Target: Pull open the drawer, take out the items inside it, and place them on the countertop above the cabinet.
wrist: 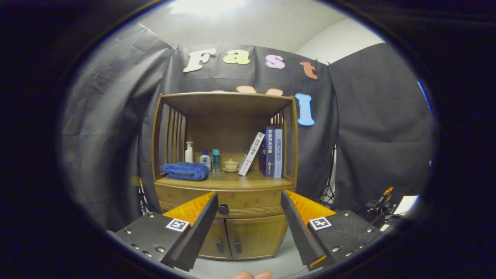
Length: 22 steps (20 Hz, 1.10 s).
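- Straight ahead of the gripper point(248, 201) stands the wooden cabinet point(226, 174), and your jaws are spread wide with nothing between them but air.
- The drawer point(248, 203) sits shut just under the countertop point(228, 181), and its dark round knob point(223, 209) shows just inside your left finger, well beyond the tips.
- Shift a little to the left as you close in, so the knob comes to the middle of the gap between the fingers.
- Keep the fingers level with the knob; the two lower doors point(242, 237) have their own small handles, so don't drop to those.
- Close on the knob only when both fingers flank it, then pull straight back along the drawer's run, not sideways.
- On the countertop, the blue towel point(185, 171), bottles point(202, 157), small cup point(231, 165) and books point(267, 152) crowd the back; I judge the front edge is the freest spot.
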Each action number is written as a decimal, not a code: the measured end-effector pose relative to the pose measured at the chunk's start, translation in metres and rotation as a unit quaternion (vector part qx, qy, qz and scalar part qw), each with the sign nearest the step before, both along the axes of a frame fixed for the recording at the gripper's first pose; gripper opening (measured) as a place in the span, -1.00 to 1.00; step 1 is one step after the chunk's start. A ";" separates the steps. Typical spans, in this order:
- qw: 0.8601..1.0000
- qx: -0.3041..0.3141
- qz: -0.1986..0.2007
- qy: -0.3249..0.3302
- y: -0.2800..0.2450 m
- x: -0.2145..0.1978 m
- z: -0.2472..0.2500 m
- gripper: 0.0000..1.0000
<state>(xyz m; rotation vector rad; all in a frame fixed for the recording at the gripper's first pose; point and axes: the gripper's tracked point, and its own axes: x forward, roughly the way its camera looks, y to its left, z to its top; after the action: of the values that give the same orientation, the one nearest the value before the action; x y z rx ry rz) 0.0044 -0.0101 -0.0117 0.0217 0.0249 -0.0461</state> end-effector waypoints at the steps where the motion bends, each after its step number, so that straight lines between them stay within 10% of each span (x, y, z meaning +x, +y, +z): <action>1: 1.000 0.001 -0.003 0.004 -0.001 0.002 -0.003 0.94; 14: 0.994 0.026 -0.040 0.100 0.006 0.087 -0.103 0.95; 22: 0.987 0.060 0.040 0.141 0.068 0.158 -0.157 0.96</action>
<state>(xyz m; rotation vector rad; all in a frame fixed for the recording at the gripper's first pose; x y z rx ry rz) 0.1624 0.0581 -0.1687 0.1354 0.3118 0.0324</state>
